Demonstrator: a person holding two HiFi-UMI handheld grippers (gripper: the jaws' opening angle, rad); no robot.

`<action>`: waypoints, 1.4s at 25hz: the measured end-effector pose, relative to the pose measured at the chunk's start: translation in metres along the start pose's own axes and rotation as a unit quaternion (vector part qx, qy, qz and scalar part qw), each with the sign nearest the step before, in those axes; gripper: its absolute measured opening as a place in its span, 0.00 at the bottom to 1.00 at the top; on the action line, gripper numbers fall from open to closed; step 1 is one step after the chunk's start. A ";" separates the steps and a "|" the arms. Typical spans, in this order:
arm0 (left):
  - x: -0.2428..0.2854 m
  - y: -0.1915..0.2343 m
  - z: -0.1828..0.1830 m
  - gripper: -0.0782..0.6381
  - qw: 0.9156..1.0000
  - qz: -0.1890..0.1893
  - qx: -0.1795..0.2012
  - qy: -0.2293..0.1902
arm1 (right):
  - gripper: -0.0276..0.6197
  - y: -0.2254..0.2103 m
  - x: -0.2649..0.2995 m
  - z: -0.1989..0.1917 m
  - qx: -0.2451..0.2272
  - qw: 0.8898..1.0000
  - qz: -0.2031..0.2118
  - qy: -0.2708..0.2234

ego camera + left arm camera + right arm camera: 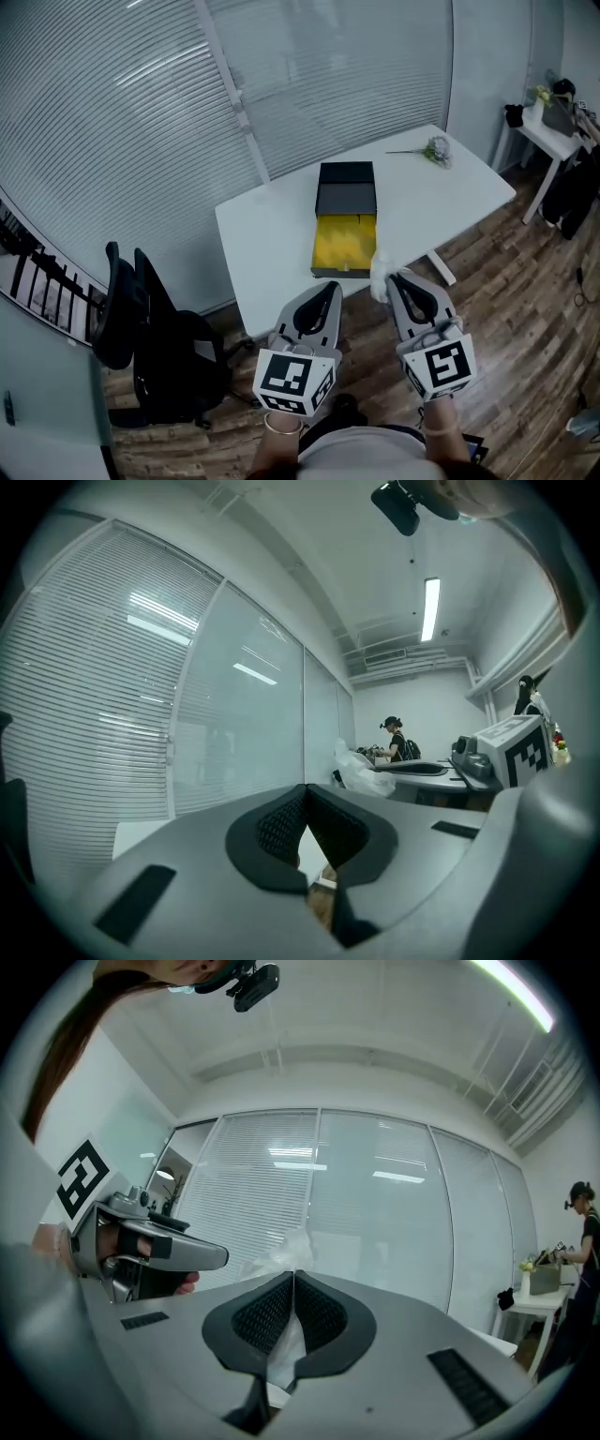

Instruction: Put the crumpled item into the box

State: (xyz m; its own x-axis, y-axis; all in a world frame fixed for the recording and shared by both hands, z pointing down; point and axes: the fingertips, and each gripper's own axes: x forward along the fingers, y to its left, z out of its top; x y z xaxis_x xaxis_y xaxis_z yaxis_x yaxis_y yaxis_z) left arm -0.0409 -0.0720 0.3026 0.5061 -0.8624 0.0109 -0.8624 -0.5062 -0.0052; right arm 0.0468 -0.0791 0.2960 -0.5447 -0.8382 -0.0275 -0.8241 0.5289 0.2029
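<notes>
An open black box (344,221) with yellow lining lies on the white table (272,234). My right gripper (392,276) hovers at the table's near edge, just right of the box's front, shut on a crumpled white plastic wad (380,269). In the right gripper view the wad (286,1260) pokes out above and below the closed jaws. My left gripper (332,287) is held just off the table's near edge below the box, shut with nothing in it; its tips (305,790) meet.
A small sprig of flowers (433,150) lies at the table's far right corner. A black office chair (155,337) stands left of the table. A side table (553,131) with objects sits at far right. A person (398,740) stands in the distance.
</notes>
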 end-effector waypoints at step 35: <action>0.080 0.084 0.006 0.13 0.999 -0.030 -0.004 -0.018 | 0.09 -0.025 0.118 -0.020 -0.031 0.999 0.001 0.021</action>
State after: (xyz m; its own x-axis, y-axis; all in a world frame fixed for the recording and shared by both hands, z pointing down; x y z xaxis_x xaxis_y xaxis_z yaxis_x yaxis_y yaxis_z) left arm -0.0724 -0.1832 0.2973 0.5576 -0.8298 -0.0241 -0.8300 -0.5578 0.0025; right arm 0.0064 -0.1938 0.3078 -0.5383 -0.8426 0.0143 -0.8108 0.5225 0.2638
